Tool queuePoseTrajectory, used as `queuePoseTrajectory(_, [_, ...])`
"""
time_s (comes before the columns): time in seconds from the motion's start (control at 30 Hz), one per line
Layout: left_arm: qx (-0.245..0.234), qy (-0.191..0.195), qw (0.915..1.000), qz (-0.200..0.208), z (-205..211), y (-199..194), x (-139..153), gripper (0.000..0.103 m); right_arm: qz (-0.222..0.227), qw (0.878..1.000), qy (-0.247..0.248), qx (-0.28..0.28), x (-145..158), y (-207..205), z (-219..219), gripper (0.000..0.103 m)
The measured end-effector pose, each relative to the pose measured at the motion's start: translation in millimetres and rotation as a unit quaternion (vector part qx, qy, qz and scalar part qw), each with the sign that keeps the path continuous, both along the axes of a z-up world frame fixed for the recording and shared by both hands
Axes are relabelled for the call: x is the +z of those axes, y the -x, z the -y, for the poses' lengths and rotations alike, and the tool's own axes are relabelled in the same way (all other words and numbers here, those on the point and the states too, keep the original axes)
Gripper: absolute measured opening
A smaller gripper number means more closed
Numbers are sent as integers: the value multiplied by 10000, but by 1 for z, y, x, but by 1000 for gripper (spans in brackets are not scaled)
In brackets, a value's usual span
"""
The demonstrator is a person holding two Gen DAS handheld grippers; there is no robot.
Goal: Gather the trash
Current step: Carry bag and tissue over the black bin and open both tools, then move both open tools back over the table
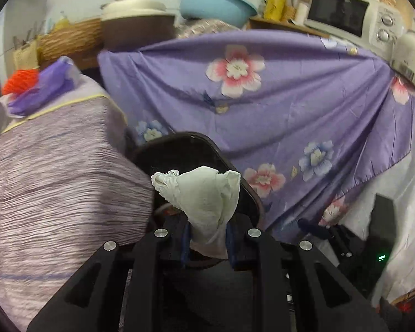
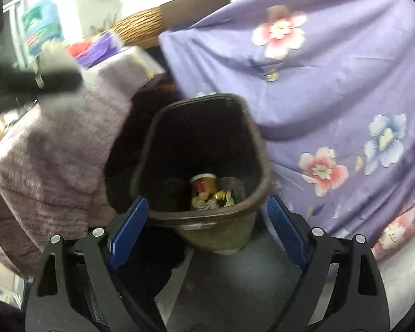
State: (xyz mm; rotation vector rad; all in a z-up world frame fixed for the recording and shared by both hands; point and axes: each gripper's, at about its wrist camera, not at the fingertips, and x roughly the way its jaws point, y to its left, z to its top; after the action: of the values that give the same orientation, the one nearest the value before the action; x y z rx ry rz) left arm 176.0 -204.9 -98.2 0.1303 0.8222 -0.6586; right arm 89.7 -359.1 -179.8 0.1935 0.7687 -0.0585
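Your left gripper (image 1: 207, 242) is closed tight on a crumpled white tissue (image 1: 204, 202), which stands up between the blue pads and hides part of the dark trash bin (image 1: 229, 163) just behind it. Your right gripper (image 2: 204, 227) stands wide open and holds nothing; its blue pads sit on both sides of the bin's near rim (image 2: 204, 220) in that view, and I cannot tell if they touch it. Inside the bin (image 2: 202, 144) you see a red cup (image 2: 204, 184) and some colourful wrappers at the bottom.

The step in hand, I judge, is to drop the tissue. Bring the left gripper over the middle of the bin's mouth before you open it, because the tissue is light and can catch on the rim or on a pad. Open fully. The striped cloth (image 1: 55, 171) at the left and the purple flowered sheet (image 1: 304, 105) behind are close to the bin, so keep the tissue away from both.
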Motion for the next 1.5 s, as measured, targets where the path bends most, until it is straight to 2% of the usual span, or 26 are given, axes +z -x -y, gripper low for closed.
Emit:
queuePoseTrajectory(0.13, [-200,-267,9993,-140,31,-12,-26,23,44,9996,55,-276,7,6,20,87])
queuePoseTrajectory(0.23, [-279,-504,9983,-62,49,-17,-39,49,15,9989,-1,-459,6,12,32,87])
queuePoseTrajectory(0.27, [-257,-570,9980,6,54,-19,-42,62,-18,9987,-17,-505,5,14,36,87])
queuePoseTrajectory(0.3, [-256,-578,9980,36,55,-20,-43,69,-44,9984,-16,-558,4,15,38,87])
queuePoseTrajectory(0.47, [-268,-442,9986,129,51,-13,-36,86,-147,9972,-47,-737,0,19,48,87])
queuePoseTrajectory(0.73, [-51,-184,9985,520,15,15,6,96,-155,9983,-99,-558,10,4,37,88])
queuePoseTrajectory(0.87, [272,-17,9955,906,-21,32,37,98,-69,9997,-113,-194,23,-9,12,88])
queuePoseTrajectory(1.03, [818,8,9892,1213,-74,43,60,98,231,9985,-144,468,52,-29,-35,92])
queuePoseTrajectory(1.13, [1269,-17,9843,1227,-112,44,67,98,347,9949,39,951,70,-44,-71,92])
queuePoseTrajectory(1.27, [1948,-180,9729,1230,-166,45,69,98,429,9867,186,1556,90,-63,-120,92])
queuePoseTrajectory(1.5, [2852,-339,9524,1021,-252,49,66,98,416,9677,586,2417,112,-89,-197,92])
